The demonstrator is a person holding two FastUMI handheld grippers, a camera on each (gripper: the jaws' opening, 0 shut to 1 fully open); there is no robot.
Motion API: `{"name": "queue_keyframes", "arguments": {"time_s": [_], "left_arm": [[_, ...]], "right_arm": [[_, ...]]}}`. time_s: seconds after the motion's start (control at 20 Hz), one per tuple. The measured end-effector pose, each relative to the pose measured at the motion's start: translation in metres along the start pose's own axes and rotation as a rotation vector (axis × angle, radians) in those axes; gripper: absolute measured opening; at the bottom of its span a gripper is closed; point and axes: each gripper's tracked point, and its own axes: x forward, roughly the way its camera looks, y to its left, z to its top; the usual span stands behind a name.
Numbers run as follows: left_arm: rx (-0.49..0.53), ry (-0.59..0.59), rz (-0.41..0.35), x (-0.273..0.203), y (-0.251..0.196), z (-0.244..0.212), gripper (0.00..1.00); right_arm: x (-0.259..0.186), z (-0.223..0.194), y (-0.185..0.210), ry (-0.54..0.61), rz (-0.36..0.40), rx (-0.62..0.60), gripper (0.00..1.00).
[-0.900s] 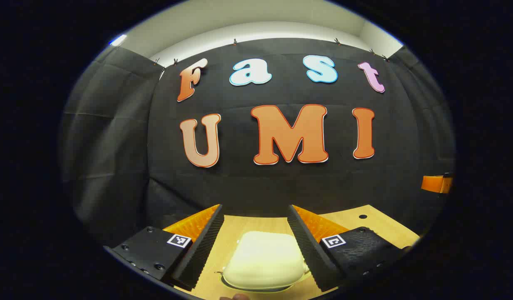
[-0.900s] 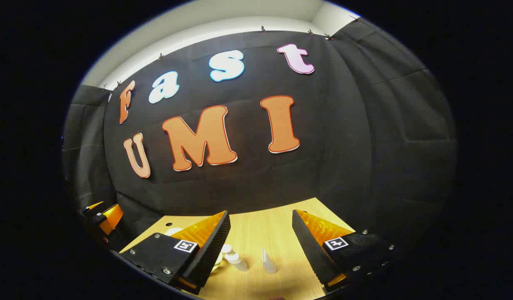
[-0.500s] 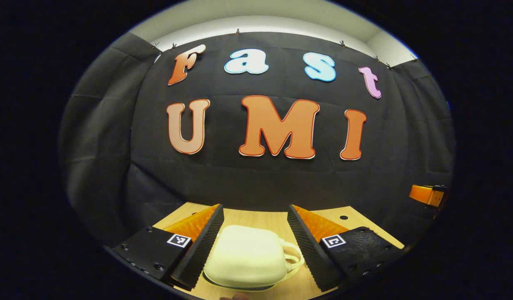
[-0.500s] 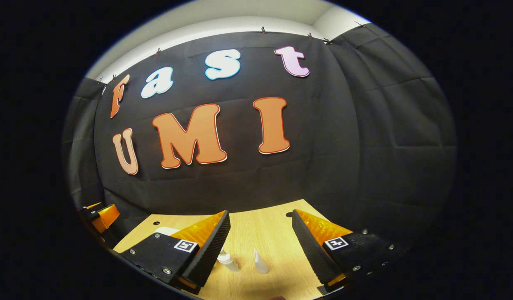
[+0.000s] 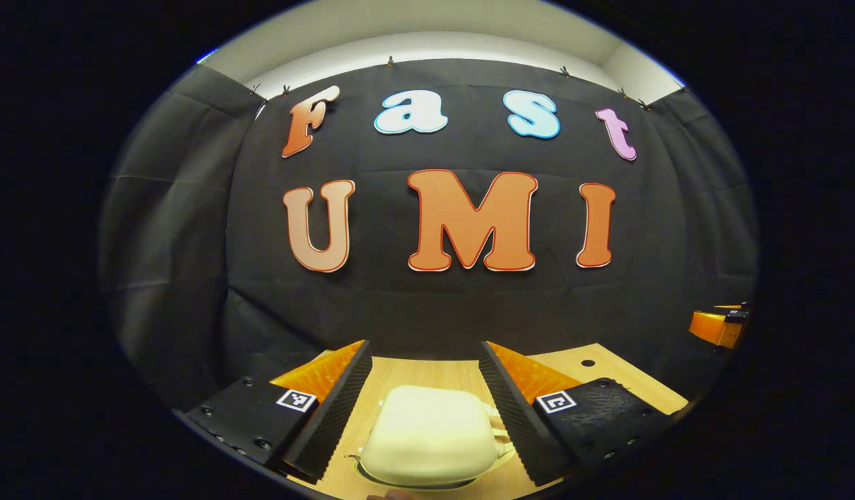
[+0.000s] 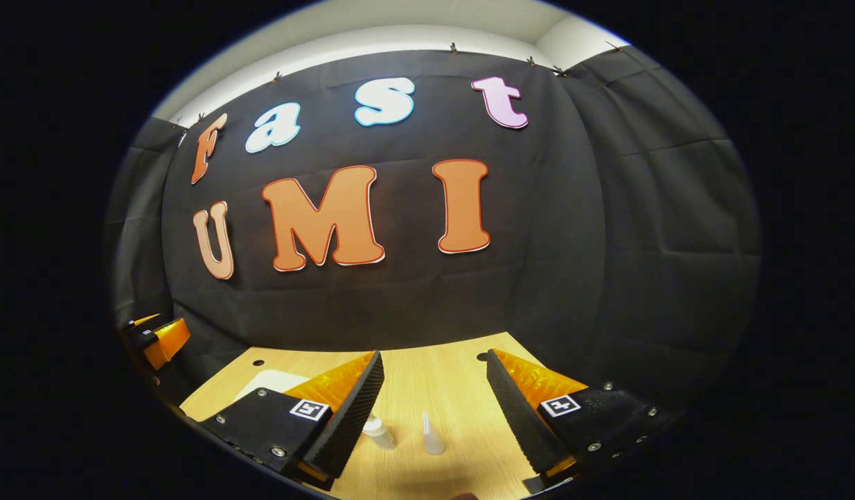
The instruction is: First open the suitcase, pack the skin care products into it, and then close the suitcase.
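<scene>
A small cream suitcase (image 5: 430,434) lies shut on the wooden table (image 5: 608,378), its handle toward the right. My left gripper (image 5: 424,357) hovers over it, open, one finger on each side and neither touching. In the right gripper view a small white bottle (image 6: 378,432) and a slim pointed white tube (image 6: 430,436) stand on the table (image 6: 441,375). My right gripper (image 6: 434,368) is open above them, holding nothing. A pale corner of the suitcase (image 6: 271,380) shows at the left, behind the left finger.
The other gripper (image 5: 717,325) appears at the far right edge of the left gripper view, and the other gripper (image 6: 153,337) at the far left edge of the right gripper view. The black cloth wall (image 5: 434,305) closes off the table's far side.
Both views have swayed a little. The suitcase shifted slightly within my left gripper's opening. In the right gripper view the bottle and tube slid left and nearer; a jar seen earlier has left the view.
</scene>
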Motion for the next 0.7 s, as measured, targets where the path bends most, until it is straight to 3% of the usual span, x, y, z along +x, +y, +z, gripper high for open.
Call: {"name": "queue_keyframes", "arguments": {"time_s": [0.35,0.45,0.5,0.6,0.7], "left_arm": [[0.051,-0.010,-0.029,0.003,-0.023,0.002,0.99],[0.072,-0.001,-0.041,0.003,-0.030,-0.001,0.99],[0.090,0.001,-0.045,0.002,-0.033,-0.002,0.98],[0.145,-0.004,-0.049,0.002,-0.038,-0.003,0.98],[0.216,-0.008,-0.057,0.003,-0.047,-0.007,1.00]], "right_arm": [[-0.002,-0.004,-0.022,0.012,-0.030,0.006,0.95],[-0.001,-0.007,-0.025,0.018,-0.033,0.007,1.00],[-0.001,-0.008,-0.027,0.022,-0.034,0.005,0.95],[-0.003,-0.010,-0.028,0.028,-0.038,0.005,1.00],[-0.002,-0.012,-0.033,0.033,-0.046,0.008,0.95]]}}
